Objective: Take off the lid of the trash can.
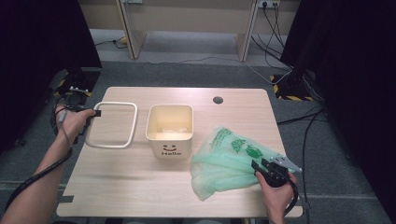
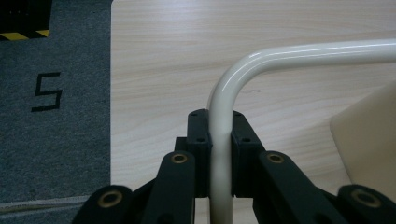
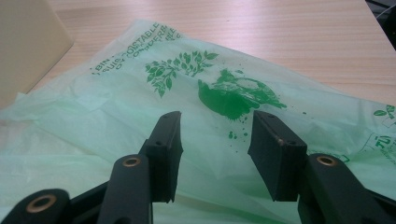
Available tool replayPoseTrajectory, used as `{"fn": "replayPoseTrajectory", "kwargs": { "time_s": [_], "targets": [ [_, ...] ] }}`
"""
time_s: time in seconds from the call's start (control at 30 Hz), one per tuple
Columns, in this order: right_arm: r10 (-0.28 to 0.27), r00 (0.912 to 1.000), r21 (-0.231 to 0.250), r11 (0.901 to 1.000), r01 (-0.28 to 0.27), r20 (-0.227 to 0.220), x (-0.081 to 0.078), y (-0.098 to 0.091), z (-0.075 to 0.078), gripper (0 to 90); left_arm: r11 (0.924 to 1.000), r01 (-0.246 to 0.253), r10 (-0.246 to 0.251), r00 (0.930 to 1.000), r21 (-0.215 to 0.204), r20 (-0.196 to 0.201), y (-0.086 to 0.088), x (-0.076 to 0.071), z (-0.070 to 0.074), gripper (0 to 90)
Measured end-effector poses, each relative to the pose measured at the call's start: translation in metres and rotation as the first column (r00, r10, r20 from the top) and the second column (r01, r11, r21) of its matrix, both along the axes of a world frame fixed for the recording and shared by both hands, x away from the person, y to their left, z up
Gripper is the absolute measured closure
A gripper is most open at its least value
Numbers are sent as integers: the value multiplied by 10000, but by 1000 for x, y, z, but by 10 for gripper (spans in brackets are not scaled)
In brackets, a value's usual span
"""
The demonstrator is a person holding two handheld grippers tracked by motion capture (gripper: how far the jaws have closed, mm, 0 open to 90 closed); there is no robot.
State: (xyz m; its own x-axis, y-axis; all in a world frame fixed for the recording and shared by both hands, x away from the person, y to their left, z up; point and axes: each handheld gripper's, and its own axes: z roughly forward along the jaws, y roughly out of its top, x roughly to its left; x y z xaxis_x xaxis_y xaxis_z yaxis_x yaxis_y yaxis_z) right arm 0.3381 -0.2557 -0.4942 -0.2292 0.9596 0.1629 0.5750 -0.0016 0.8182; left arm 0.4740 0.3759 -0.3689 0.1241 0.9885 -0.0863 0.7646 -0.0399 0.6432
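A pale wooden table (image 1: 116,163) stands on grey carpet, with dark curtains at both sides and cables trailing across the floor behind it. At the left edge of the table the left gripper (image 1: 95,113) pinches the cream ring frame (image 1: 132,122), a rounded rectangular loop of tubing that lies flat on the wood; in the left gripper view the tube (image 2: 222,121) runs up between the two black jaws, which press against it from both sides, then bends off to the right. Just right of the frame, near the middle of the table, stands the cream bin (image 1: 169,132), upright and open at the top, with a smiling face and the word "Hello" on its front wall. Further right lies the green bin bag (image 1: 224,161), crumpled and spread flat on the wood, its printed side up. At its right edge rests the right gripper (image 1: 258,168), jaws spread apart over the plastic bag (image 3: 219,93), not pressing it.
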Motion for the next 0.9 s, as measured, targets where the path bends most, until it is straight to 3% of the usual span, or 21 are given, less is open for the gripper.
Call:
{"fn": "replayPoseTrajectory", "kwargs": {
  "time_s": [0.9],
  "targets": [
    [-15, 10000, 13, 10000, 15, -17, 0, 0, 0, 534, 9996, -281, 280, 9994, -46, -194, 16, -7, -14, 808]
  ]
}}
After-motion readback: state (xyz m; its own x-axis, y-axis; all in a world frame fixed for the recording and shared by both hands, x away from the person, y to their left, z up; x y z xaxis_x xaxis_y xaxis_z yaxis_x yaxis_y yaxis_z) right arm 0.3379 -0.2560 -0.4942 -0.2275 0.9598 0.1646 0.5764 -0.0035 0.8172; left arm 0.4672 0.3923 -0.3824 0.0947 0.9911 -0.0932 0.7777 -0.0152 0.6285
